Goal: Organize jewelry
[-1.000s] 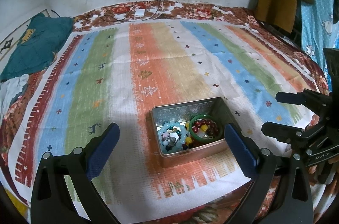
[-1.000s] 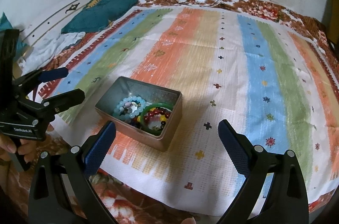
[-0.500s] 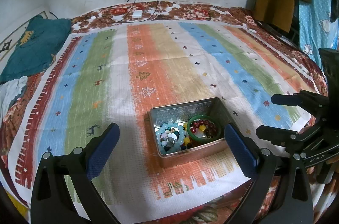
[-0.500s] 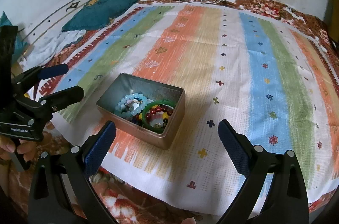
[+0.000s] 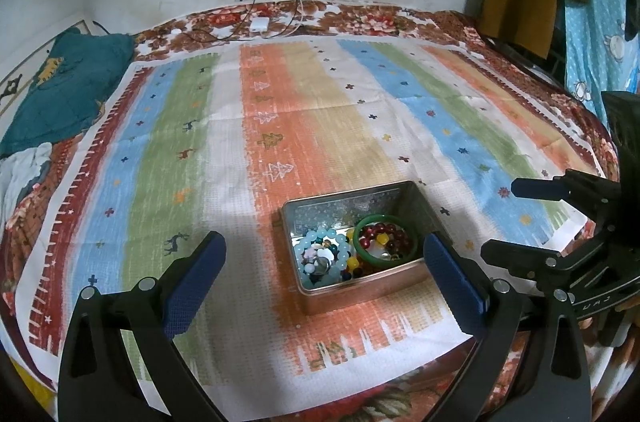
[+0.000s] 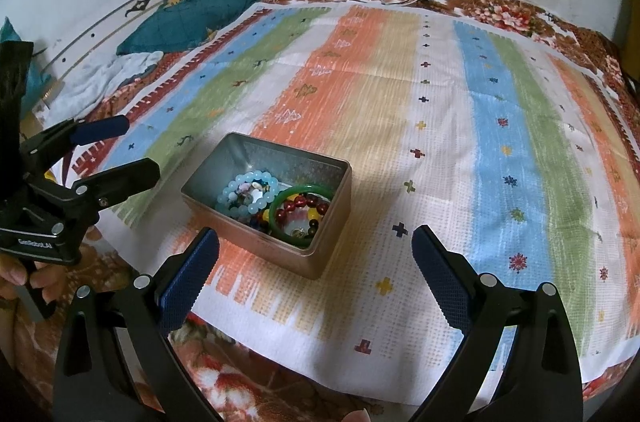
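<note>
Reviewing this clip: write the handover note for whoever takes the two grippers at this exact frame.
Left gripper: open, empty, hovering short of the tin.
Right gripper: open, empty, also hovering near the tin.
Metal tin: lidless, on the striped cloth, near its front edge.
Inside: light blue bead bracelet, green bangle, dark red bead bracelet lying within the bangle, and loose mixed beads beneath.
Done: nothing visibly taken out.
Left: all the sorting; no jewelry lies on the cloth yet.
</note>
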Demonstrator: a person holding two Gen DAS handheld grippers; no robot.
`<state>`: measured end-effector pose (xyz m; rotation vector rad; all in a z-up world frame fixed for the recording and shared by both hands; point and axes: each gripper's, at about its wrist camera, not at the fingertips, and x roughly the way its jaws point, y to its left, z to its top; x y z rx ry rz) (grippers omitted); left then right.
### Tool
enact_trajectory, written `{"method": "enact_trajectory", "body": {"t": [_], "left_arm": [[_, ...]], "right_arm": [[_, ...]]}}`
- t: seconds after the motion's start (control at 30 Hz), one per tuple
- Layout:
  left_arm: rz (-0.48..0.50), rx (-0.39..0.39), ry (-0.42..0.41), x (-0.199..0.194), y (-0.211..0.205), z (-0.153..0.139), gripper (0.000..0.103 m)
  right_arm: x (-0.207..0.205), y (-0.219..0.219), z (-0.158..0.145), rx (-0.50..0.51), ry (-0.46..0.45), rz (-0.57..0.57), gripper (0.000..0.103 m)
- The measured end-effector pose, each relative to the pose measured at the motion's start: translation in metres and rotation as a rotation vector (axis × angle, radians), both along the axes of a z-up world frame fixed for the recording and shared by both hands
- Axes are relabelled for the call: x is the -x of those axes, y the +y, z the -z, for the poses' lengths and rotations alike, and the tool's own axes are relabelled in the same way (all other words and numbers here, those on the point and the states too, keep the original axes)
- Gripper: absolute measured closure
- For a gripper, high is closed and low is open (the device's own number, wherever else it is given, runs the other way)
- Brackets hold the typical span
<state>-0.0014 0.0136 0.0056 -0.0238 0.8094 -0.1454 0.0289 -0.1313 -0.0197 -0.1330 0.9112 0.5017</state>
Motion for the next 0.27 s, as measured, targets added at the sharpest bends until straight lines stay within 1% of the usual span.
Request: {"method": "enact_trajectory", "body": {"t": [0.27], "left_arm": [[0.013,-0.001,0.002,0.0000,-0.0003,0.0010,0.006]], "right_arm": [[-0.0003,0.0009,0.0004,0.002,0.002,0.000,0.005]]}}
